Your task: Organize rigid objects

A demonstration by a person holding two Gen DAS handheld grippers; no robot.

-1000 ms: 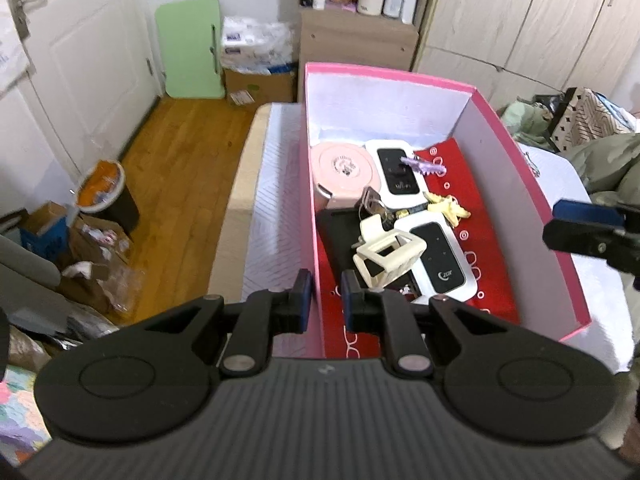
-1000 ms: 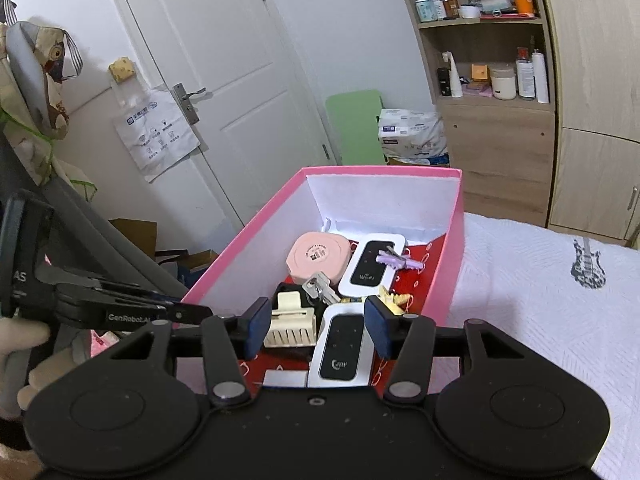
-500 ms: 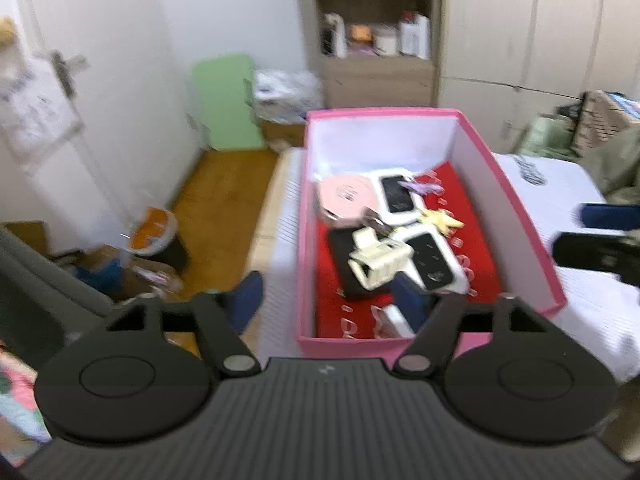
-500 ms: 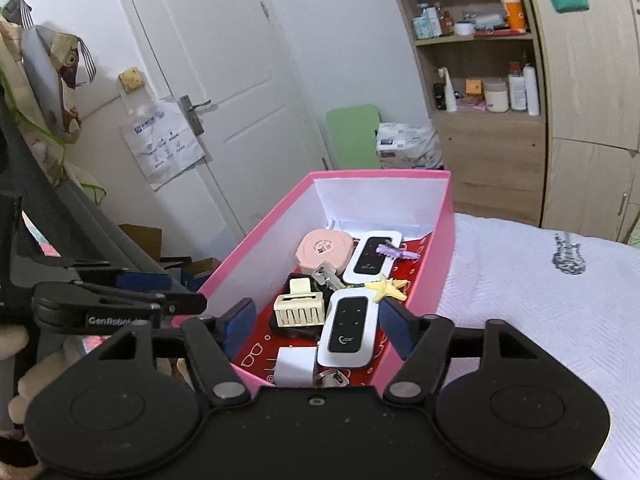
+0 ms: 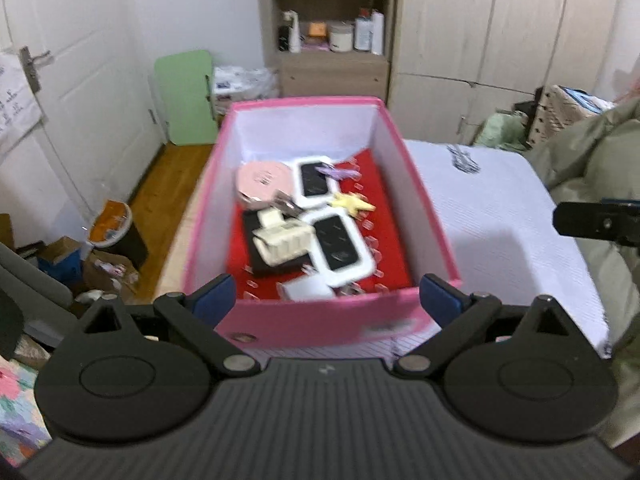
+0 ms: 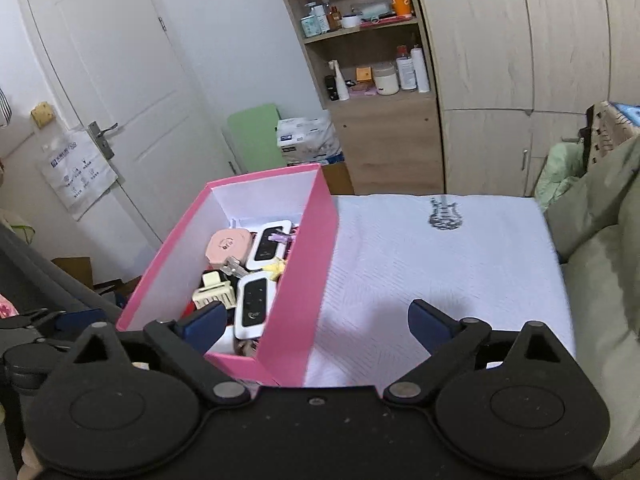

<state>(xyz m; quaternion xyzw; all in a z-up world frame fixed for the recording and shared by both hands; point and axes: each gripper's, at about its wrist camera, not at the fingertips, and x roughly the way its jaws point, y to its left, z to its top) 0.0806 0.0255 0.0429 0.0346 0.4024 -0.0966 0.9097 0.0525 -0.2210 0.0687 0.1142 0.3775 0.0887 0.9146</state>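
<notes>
A pink box (image 5: 404, 168) (image 6: 308, 264) with a red lining stands on the white bed. Inside lie two white wifi routers (image 5: 339, 245) (image 6: 256, 300), a round pink case (image 5: 258, 176), a cream hair clip (image 5: 282, 238) (image 6: 214, 294), a yellow star (image 5: 352, 202), a purple clip (image 5: 338, 172) and a white block (image 5: 310, 291). My left gripper (image 5: 324, 300) is open and empty, held back above the box's near wall. My right gripper (image 6: 316, 320) is open and empty, over the box's right wall and the bedsheet.
The white bedspread (image 6: 440, 264) with a guitar print (image 6: 444, 214) lies right of the box. Green bedding (image 6: 600, 264) is piled at the far right. A shelf unit (image 5: 332, 36), wardrobe, door and floor clutter (image 5: 108, 236) surround the bed.
Both grippers have opened wide and pulled back from the box. The right gripper has swung to the right, toward the bedsheet. The yellow star now lies free in the box.
</notes>
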